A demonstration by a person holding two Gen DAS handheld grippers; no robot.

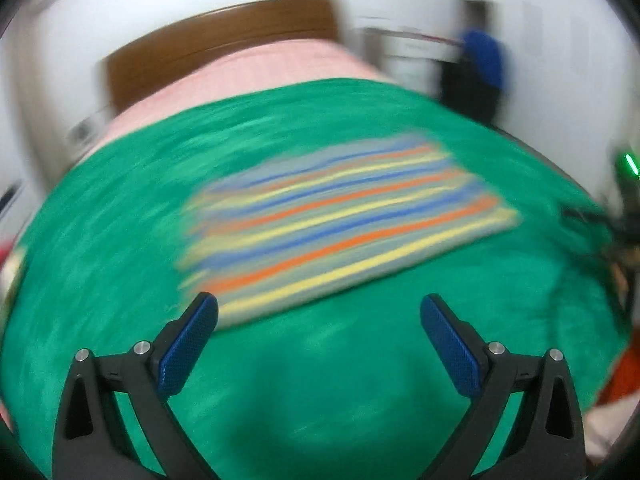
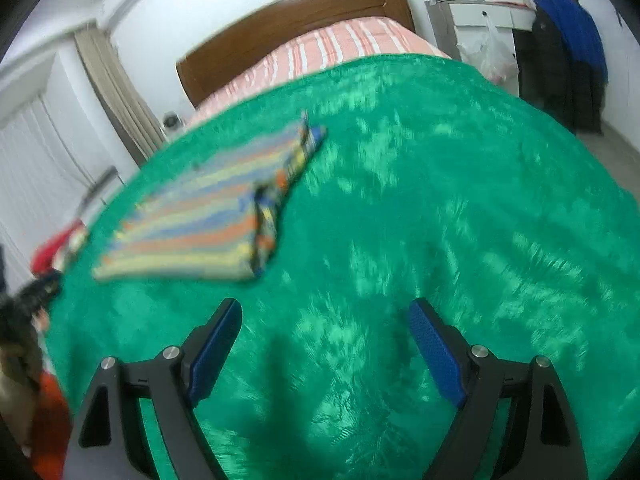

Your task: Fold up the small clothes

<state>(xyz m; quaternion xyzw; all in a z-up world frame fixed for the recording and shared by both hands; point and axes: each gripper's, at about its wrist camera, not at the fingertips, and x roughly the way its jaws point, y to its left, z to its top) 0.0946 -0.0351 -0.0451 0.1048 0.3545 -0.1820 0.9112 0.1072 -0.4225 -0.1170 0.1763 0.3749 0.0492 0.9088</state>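
Striped garment [image 1: 340, 224]: one small knit piece in orange, blue, yellow and grey bands, lying flat as a folded rectangle on the green plush blanket [image 2: 440, 200] that covers the bed; a pink striped sheet [image 2: 340, 44] and a wooden headboard [image 2: 288, 24] show beyond it. Condition: layered; in the right wrist view the edge facing that camera shows stacked folds [image 2: 266, 220], slightly bunched and darker. Handling, by judgement: light, soft and limp, likely to sag and slide open if lifted by a single layer; not fragile; the plush nap beneath may drag on it. Suggested hold: pinch through all layers at a corner or along the thick folded edge, one tool at each end, so the stack stays together. Left tool [image 1: 319, 308]: released, jaws spread wide, nothing between them, hanging just short of the garment's near edge; that view is blurred. Right tool [image 2: 326, 312]: released, jaws wide, empty, over bare blanket, with the garment ahead and to its left, apart from it. Other clothes [image 2: 56, 248], red among them, lie at the bed's left edge.
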